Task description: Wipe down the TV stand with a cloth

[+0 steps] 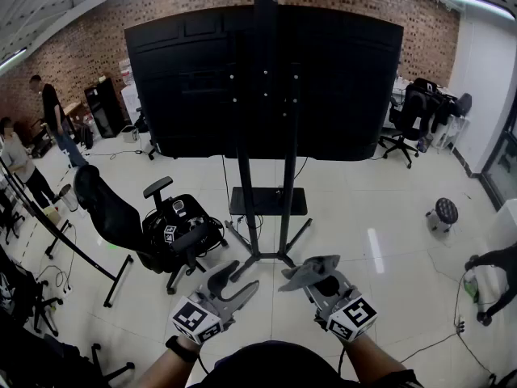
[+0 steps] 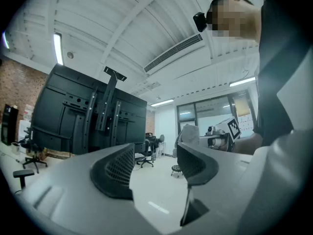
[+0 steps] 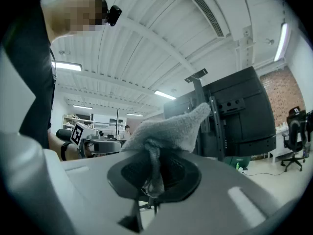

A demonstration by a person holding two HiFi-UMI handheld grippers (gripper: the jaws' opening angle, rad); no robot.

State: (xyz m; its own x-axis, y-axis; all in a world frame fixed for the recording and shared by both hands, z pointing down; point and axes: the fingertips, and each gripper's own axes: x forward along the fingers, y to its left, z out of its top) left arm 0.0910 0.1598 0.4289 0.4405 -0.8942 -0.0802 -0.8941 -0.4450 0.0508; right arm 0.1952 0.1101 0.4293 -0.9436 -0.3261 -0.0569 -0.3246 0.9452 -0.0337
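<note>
right gripper [image 1: 309,274] pinches cloth [image 3: 171,126], left gripper [image 1: 234,281] gapes empty.

Office chair [image 1: 153,237] left of TV stand [image 1: 268,201]

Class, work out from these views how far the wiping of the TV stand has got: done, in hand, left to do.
Done: the right tongs are shut on the cloth. In hand: both tongs are held in front of the stand, apart from it; the left tongs are open and empty. Left: all the wiping, since the cloth is not yet on the stand.
</note>
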